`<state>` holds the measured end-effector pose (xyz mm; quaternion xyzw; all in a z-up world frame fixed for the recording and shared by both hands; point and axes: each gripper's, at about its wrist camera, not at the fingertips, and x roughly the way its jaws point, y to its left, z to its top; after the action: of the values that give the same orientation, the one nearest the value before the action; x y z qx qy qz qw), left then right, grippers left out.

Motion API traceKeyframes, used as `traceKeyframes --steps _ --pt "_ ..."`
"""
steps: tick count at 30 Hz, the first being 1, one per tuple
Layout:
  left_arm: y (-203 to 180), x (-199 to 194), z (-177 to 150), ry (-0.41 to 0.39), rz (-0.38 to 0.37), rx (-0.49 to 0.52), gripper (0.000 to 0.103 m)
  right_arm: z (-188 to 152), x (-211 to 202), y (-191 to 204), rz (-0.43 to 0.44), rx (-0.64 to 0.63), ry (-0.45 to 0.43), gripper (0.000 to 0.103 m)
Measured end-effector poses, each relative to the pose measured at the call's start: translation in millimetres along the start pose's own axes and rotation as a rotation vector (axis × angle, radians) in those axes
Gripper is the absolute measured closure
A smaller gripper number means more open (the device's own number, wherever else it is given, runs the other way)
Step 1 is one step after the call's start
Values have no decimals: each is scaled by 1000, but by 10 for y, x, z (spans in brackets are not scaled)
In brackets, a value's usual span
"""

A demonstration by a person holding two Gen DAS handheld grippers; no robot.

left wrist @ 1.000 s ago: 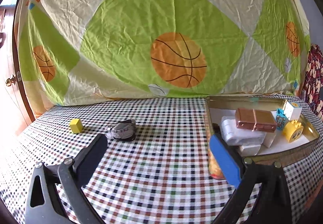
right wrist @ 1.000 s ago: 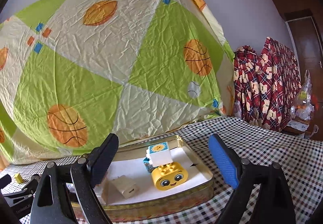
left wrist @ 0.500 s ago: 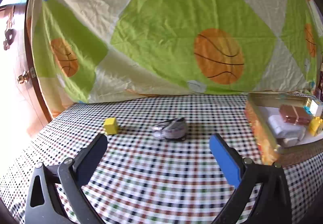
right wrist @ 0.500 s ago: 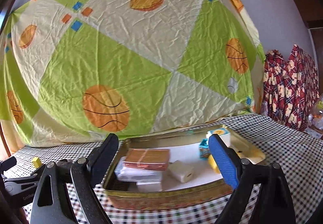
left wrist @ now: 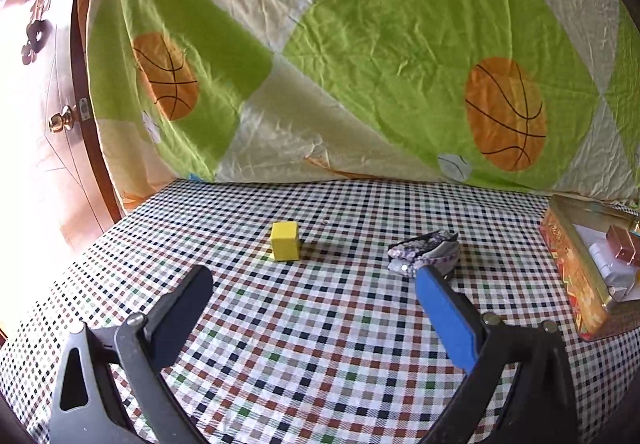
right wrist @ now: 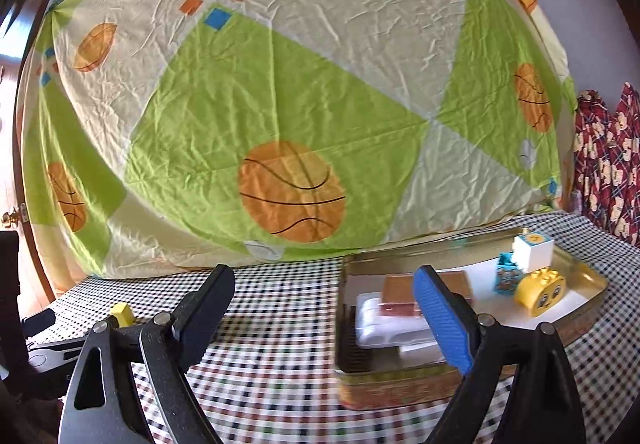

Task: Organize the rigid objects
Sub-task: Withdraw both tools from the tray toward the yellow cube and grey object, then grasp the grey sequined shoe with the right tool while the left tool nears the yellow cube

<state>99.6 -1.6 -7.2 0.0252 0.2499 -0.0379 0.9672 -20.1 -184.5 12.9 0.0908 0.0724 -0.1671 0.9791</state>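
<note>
Checked tablecloth [left wrist: 320, 344] with yellow cube [left wrist: 285, 241], crumpled grey wrapper [left wrist: 428, 252], gold tin [right wrist: 460, 384] directly on it

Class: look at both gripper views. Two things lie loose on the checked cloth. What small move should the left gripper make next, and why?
Probably ease the left gripper forward and down to the yellow cube. It is open and empty, the cube lies just ahead between its fingers, apart from the dark bundle, and outside the tin.

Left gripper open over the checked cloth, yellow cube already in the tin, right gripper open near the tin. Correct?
One error: the yellow cube is not in the tin. The left wrist view shows it out on the checked cloth, left of a small crumpled grey object. The rest holds: left gripper open over the cloth, right gripper open near the tin.
</note>
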Motion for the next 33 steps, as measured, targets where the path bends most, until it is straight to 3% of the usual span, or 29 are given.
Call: traceKeyframes --steps 8,15,28,33 --pt "201 207 34 68 2 -40 1 -35 198 362 54 -4 34 11" --pt "279 380 98 82 42 -12 1 -47 384 547 85 0 76 11" --pt "262 661 211 89 94 58 1 -30 632 669 96 13 126 11" --pt "305 861 240 154 97 57 1 -39 791 635 101 41 191 11"
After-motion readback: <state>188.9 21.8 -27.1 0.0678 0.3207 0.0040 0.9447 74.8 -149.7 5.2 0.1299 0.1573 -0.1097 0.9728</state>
